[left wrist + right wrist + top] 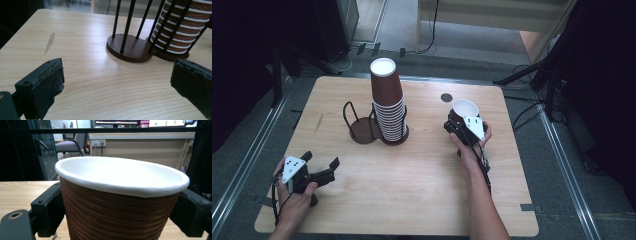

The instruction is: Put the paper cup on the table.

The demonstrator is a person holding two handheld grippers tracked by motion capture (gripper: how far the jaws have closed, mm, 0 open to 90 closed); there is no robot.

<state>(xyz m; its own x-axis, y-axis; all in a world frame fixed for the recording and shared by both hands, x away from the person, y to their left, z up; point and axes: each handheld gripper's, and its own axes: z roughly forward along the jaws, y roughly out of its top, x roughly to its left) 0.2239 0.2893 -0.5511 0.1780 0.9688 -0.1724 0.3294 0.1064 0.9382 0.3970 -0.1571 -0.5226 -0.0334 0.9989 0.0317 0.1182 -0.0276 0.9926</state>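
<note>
Gripped between your right gripper (463,126) jaws, right of the cup rack (362,131), a paper cup (120,202) risks crushing if squeezed. Your left gripper (319,167) rests released.

Single brown ribbed paper cup (464,111) with white rim and white inside – mouth up, slightly tilted, clamped between right gripper (460,123) jaws over the table's right half. Stack of inverted brown cups (388,100) – upright in the right bay of dark wire-post holder (362,127), left bay empty.
</note>
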